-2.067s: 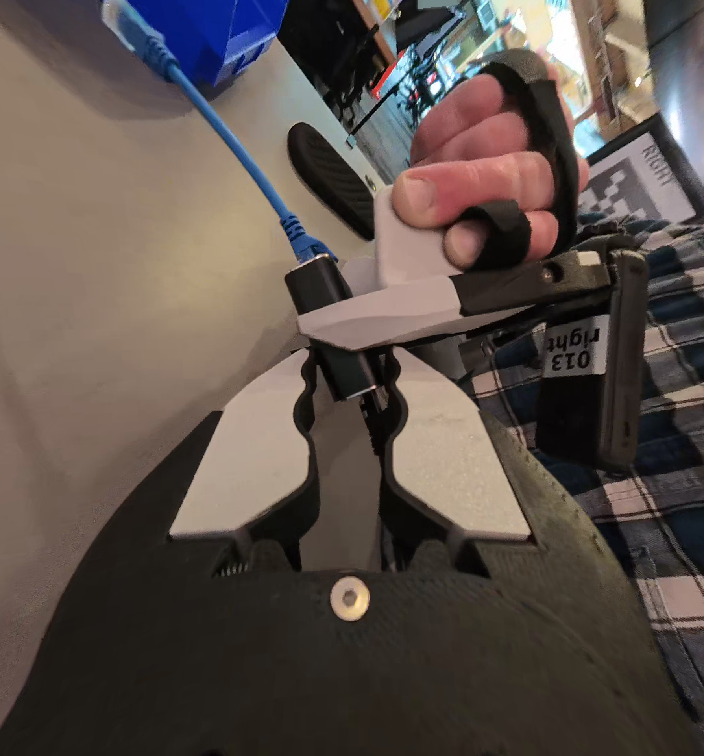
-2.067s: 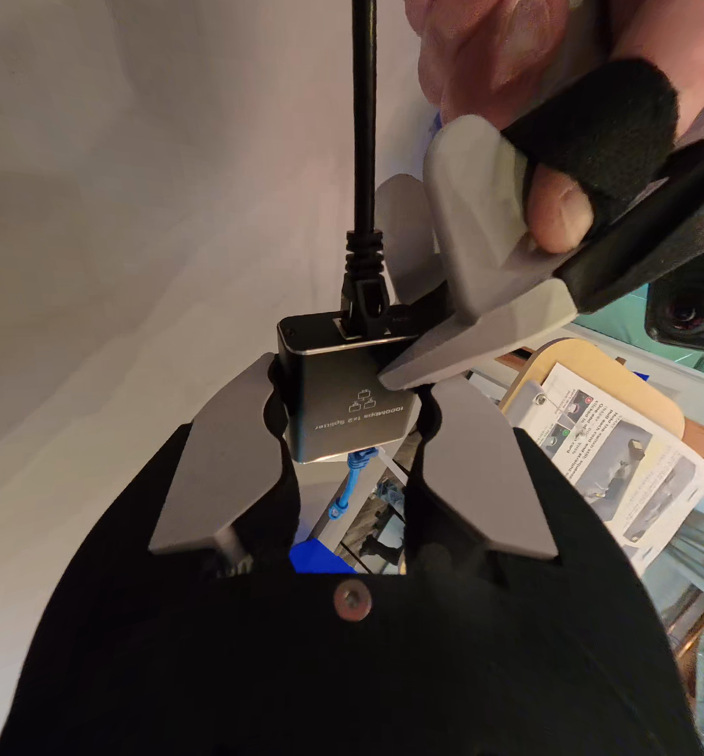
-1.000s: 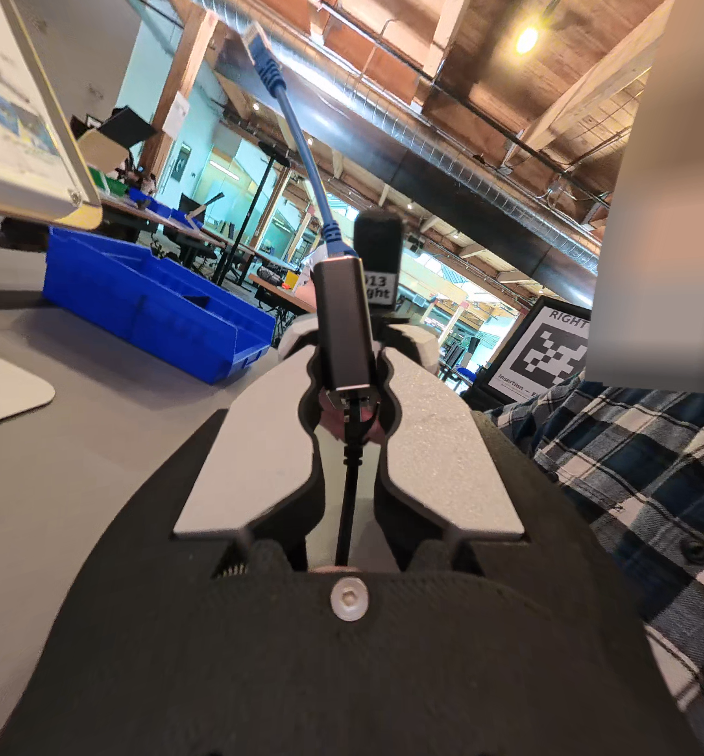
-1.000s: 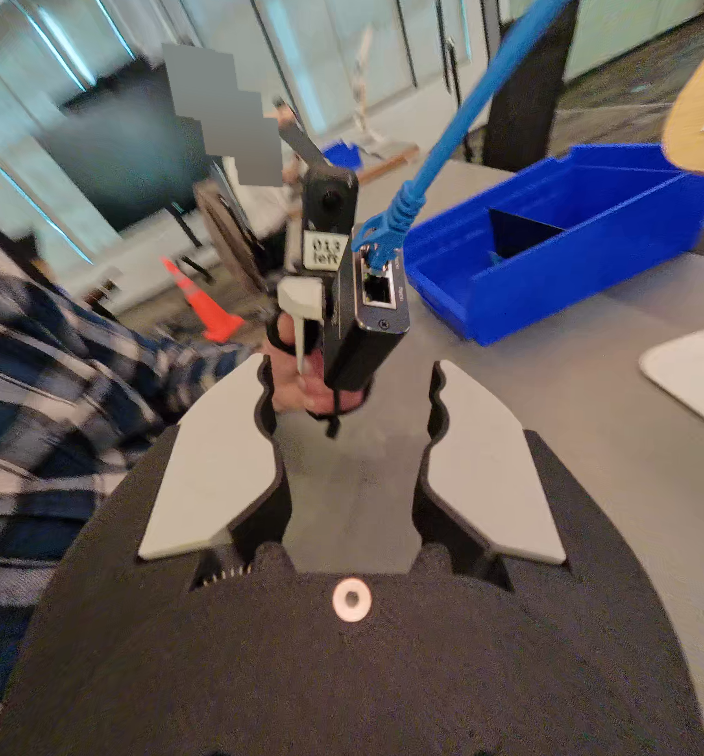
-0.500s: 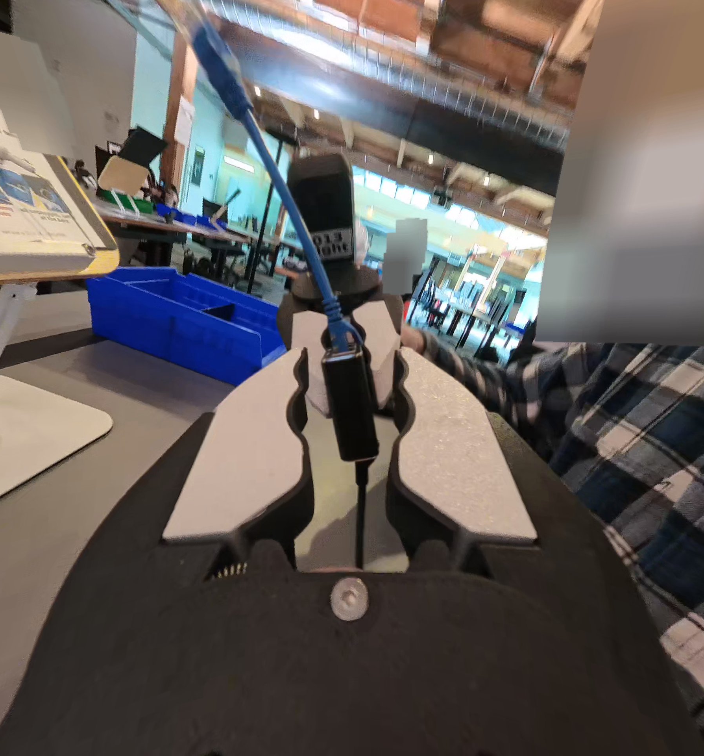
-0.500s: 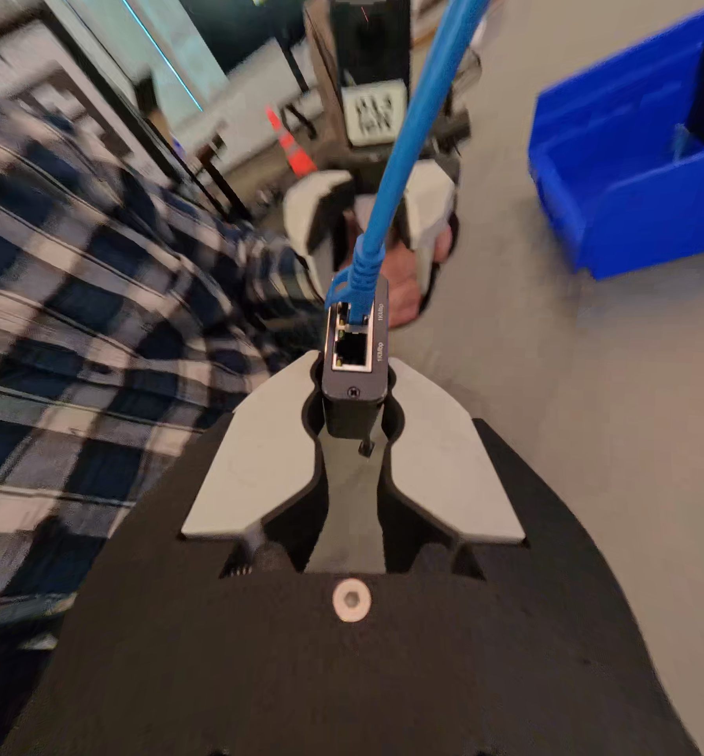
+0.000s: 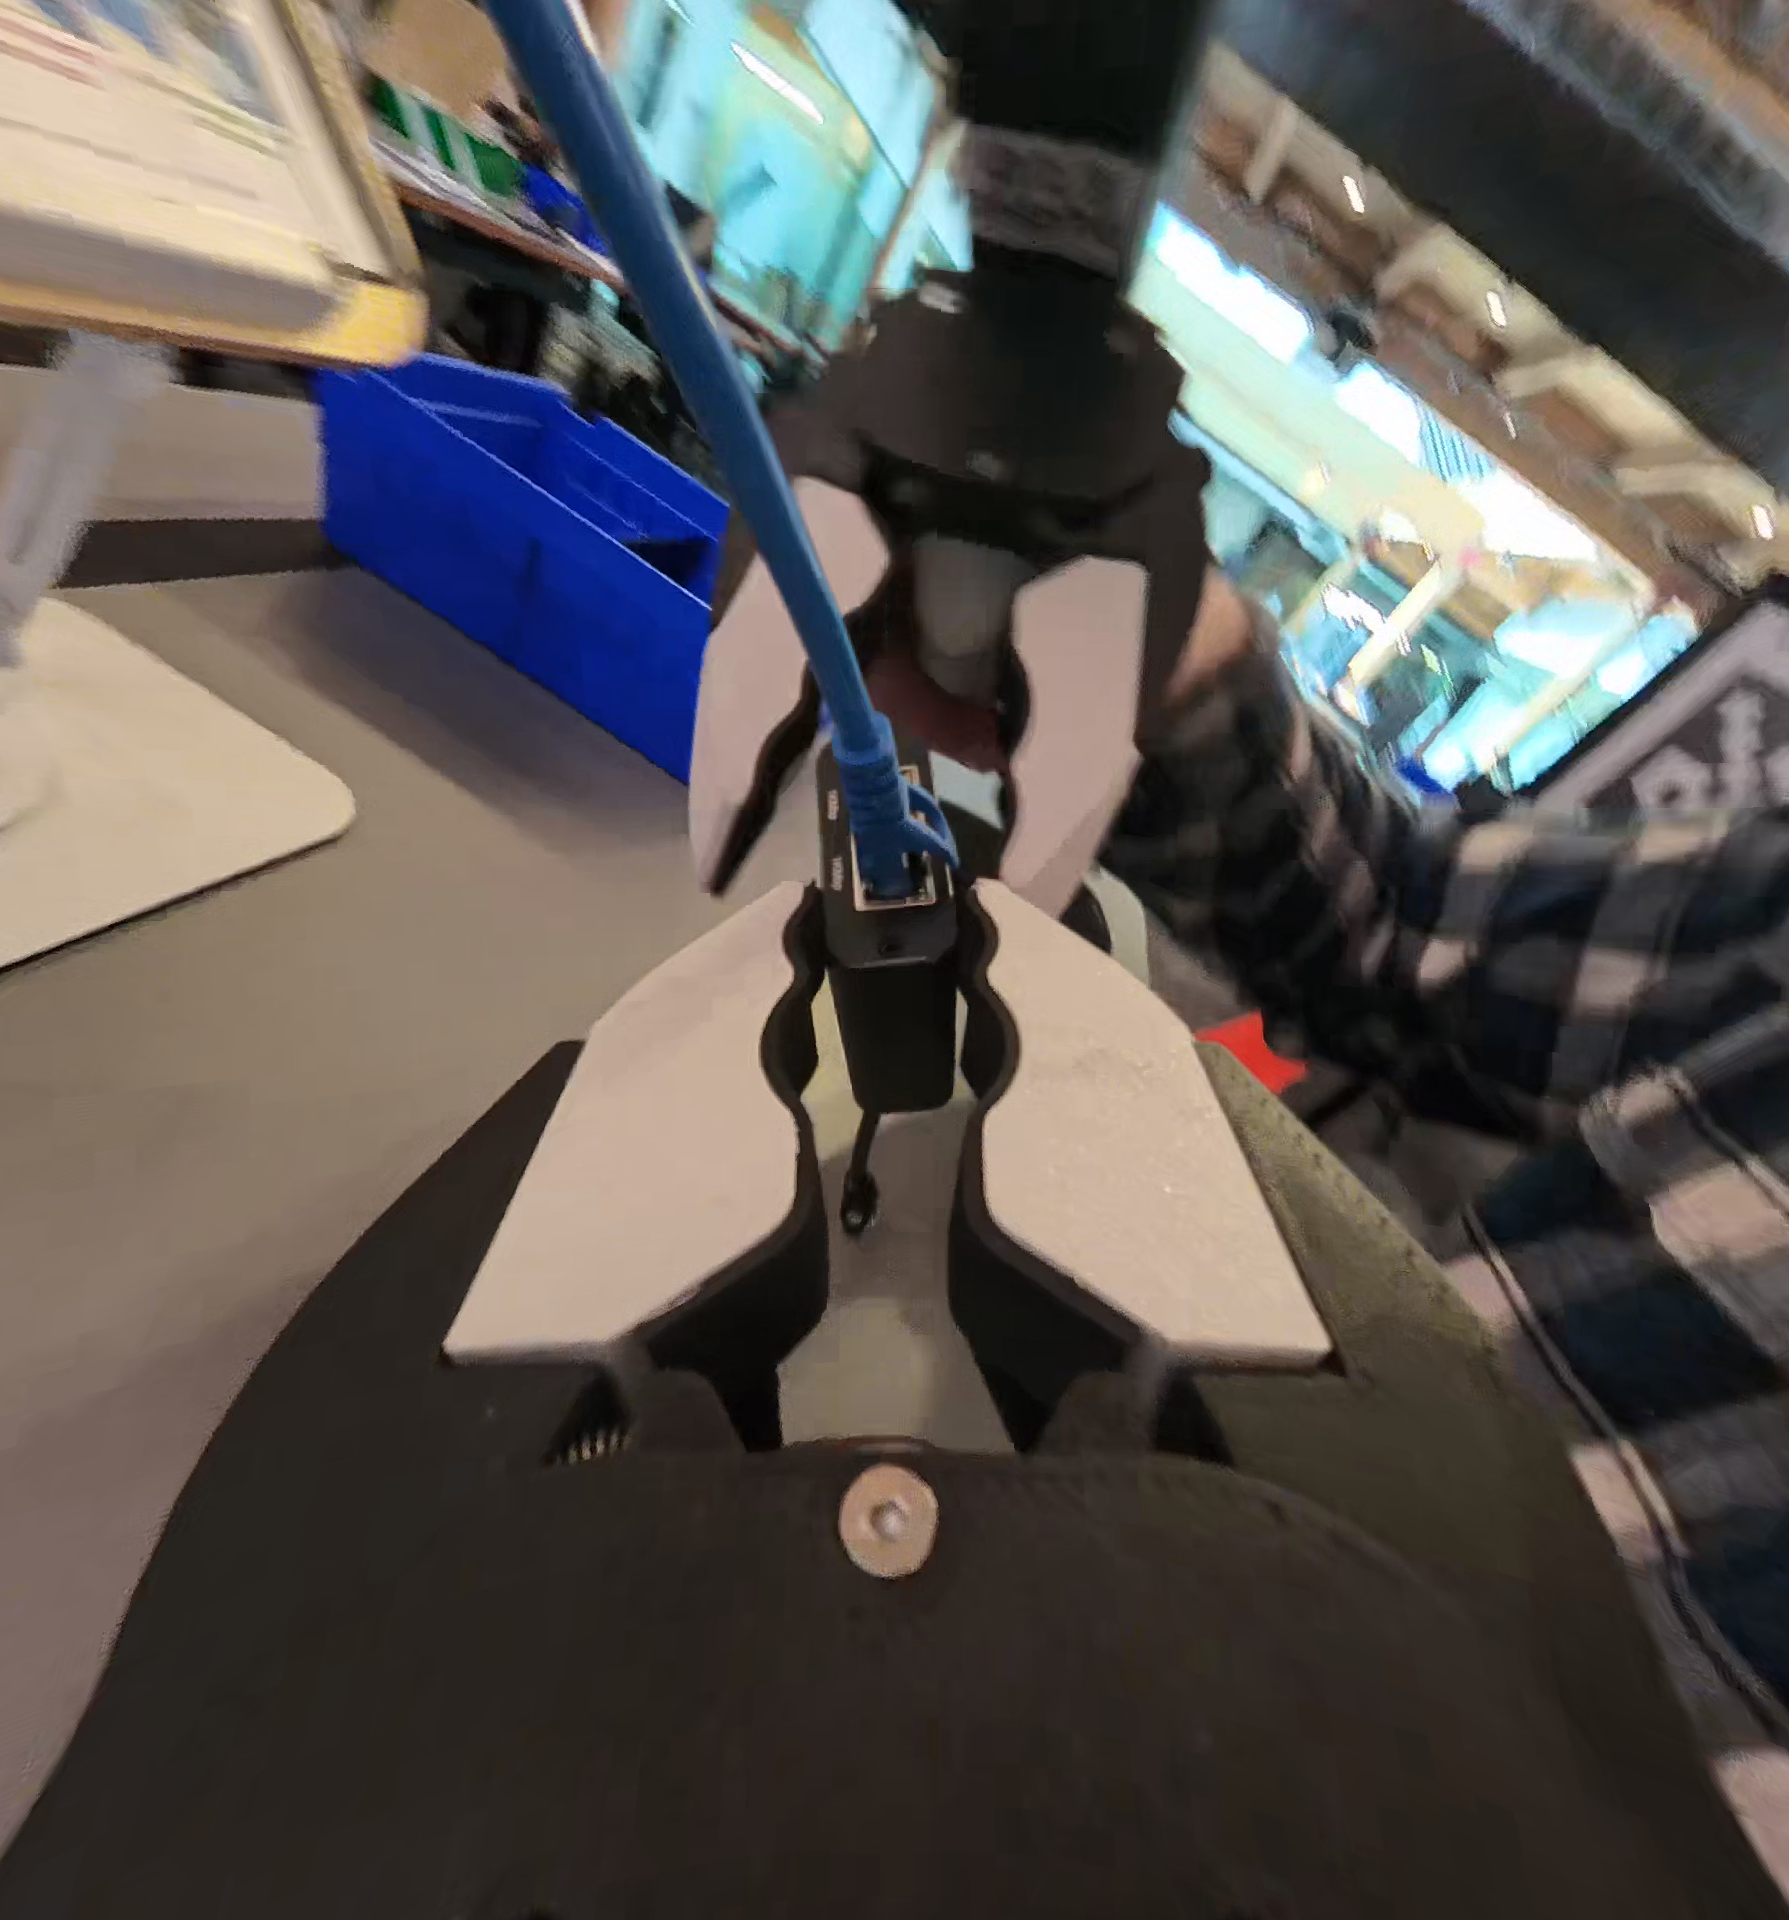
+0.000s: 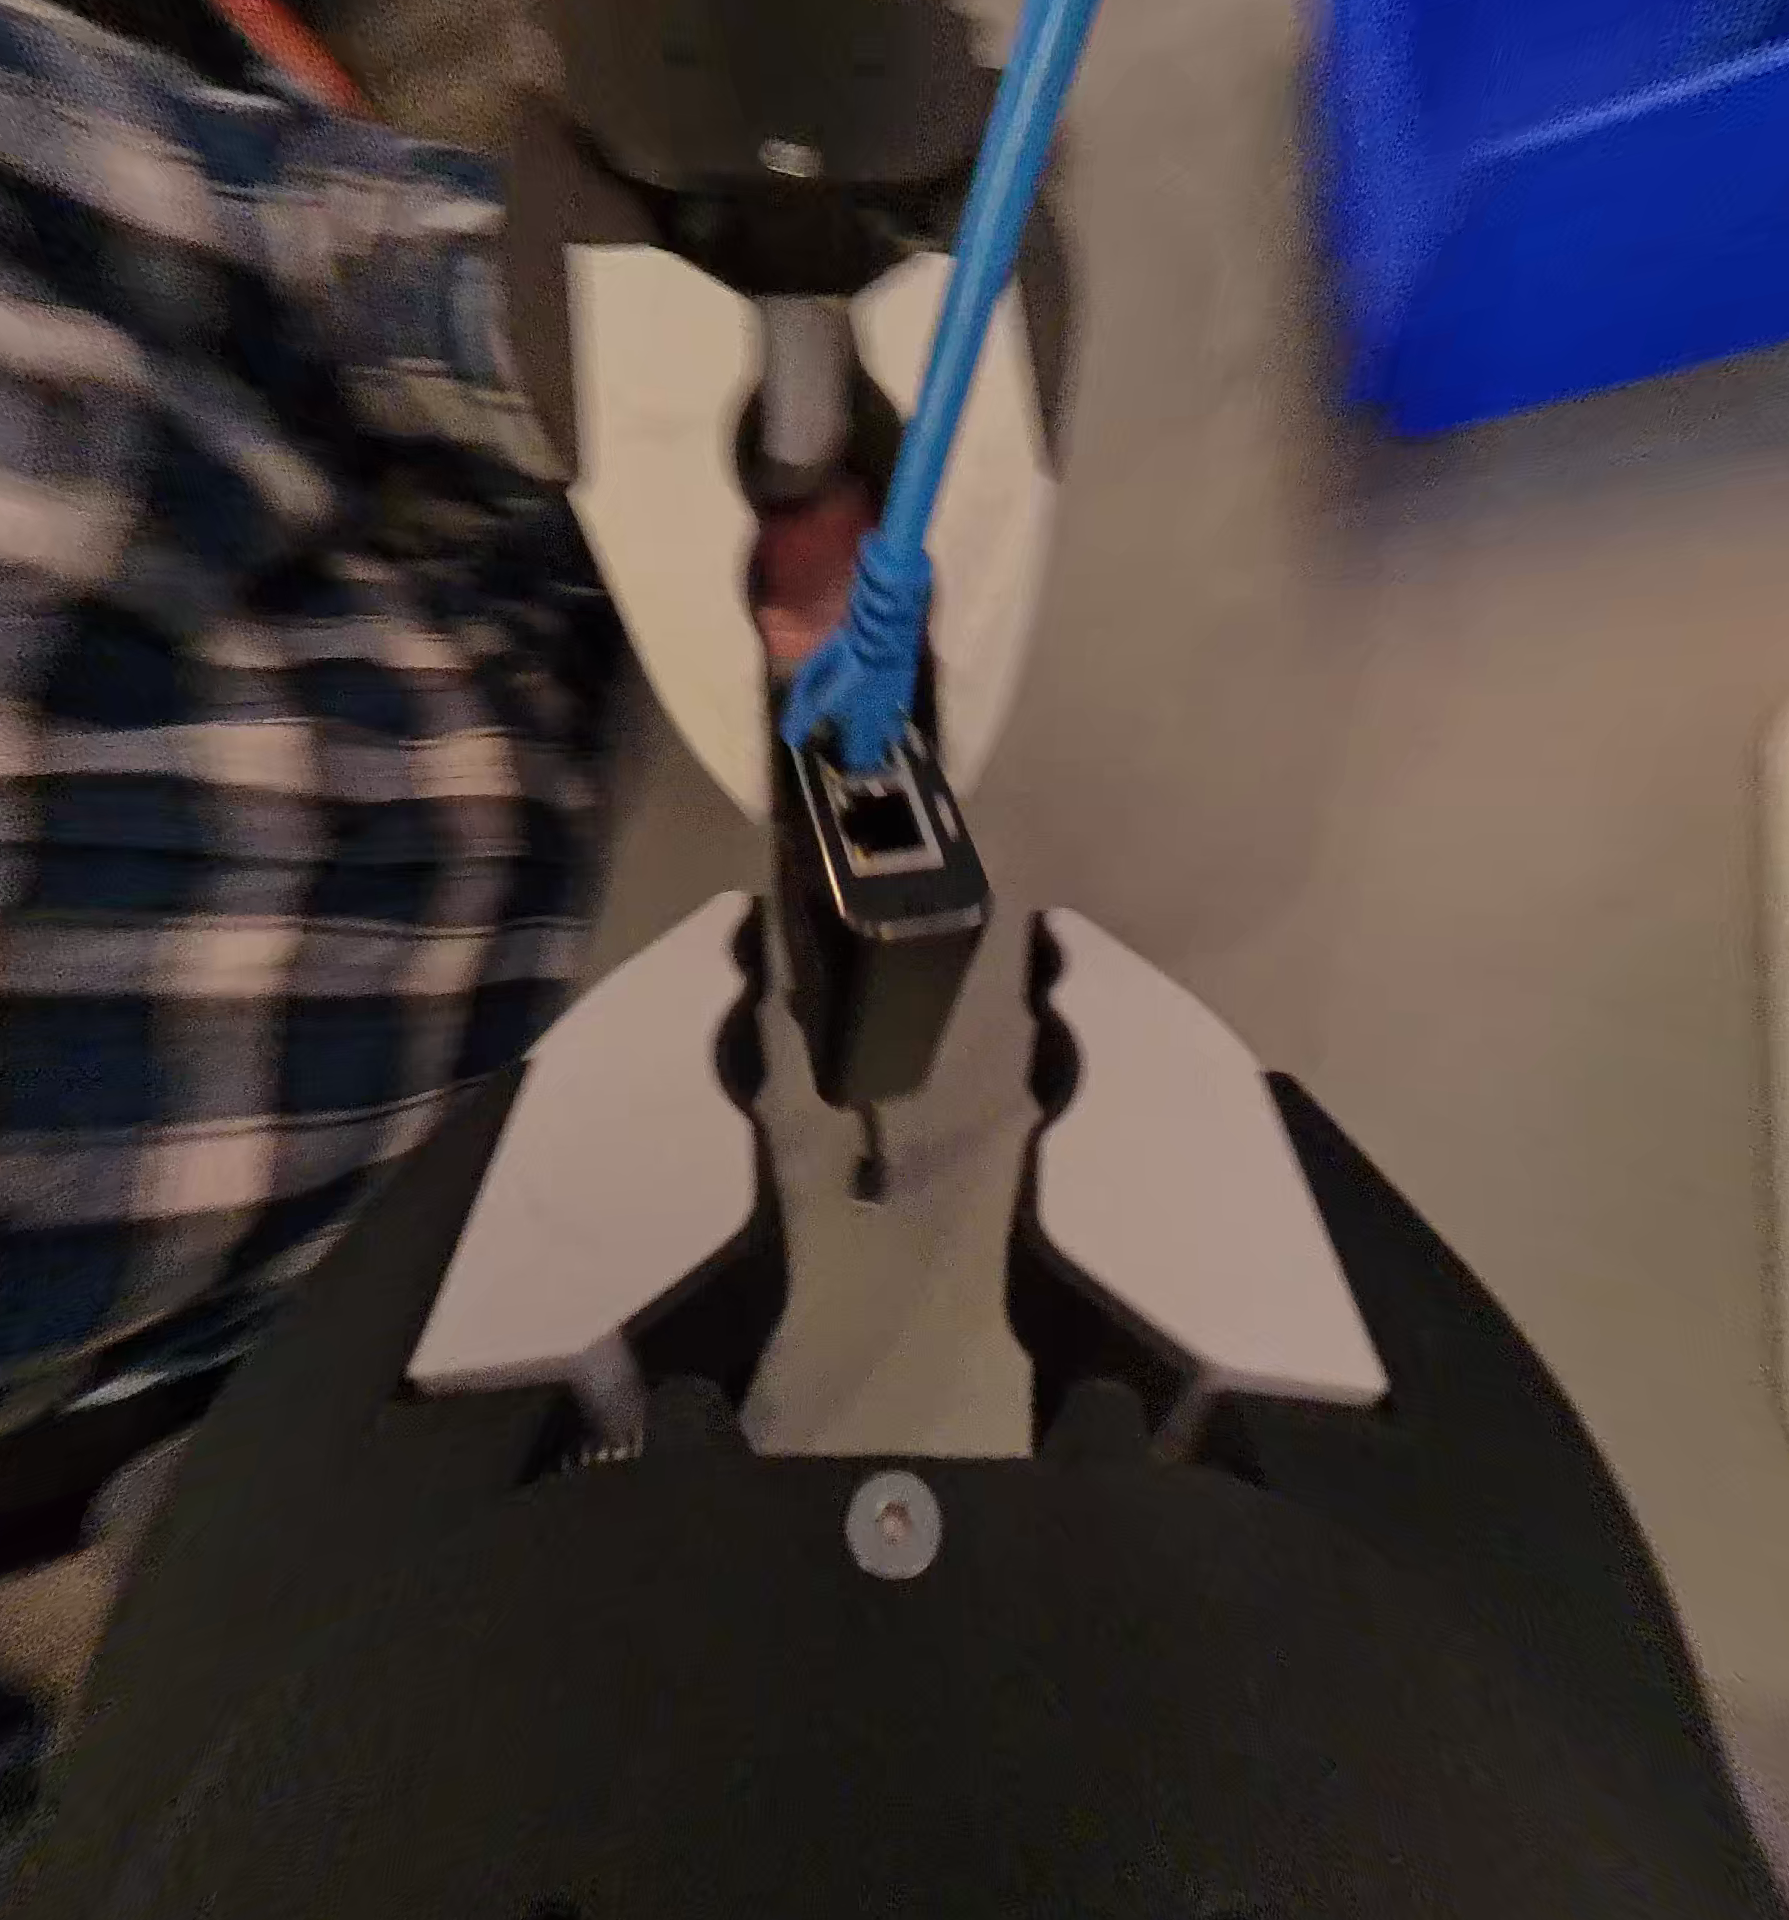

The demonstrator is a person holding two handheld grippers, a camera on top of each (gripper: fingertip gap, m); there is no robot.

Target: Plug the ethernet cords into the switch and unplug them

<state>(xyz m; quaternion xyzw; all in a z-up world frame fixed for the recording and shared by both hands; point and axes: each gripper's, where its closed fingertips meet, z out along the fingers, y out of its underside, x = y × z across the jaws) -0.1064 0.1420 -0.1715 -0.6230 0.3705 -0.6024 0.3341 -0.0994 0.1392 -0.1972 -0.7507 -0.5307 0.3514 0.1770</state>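
Note:
A small black switch (image 7: 890, 997) hangs in the air above the grey table (image 7: 246, 1091). A blue ethernet cord (image 7: 765, 468) is plugged into one of its ports, and the other port (image 8: 879, 826) is bare. A short black lead (image 7: 859, 1174) dangles under it. My left gripper (image 7: 885, 904) is shut on the switch's narrow sides. My right gripper (image 8: 890, 914) faces it, open, and the switch (image 8: 879, 987) stands between its fingers with a gap at the right pad. The right gripper also shows in the left wrist view (image 7: 879, 831), its fingers spread.
A blue bin (image 7: 516, 520) stands on the table behind the grippers. A white stand base (image 7: 121, 790) with a printed board (image 7: 142, 156) above it is at the left. A person's plaid sleeve (image 7: 1492, 987) is close on the right. Left and right tips are no more than a few centimetres apart.
Half a second ago my right gripper was shut on the switch and my left stood open around it. Now my left has shut on it and my right has opened.

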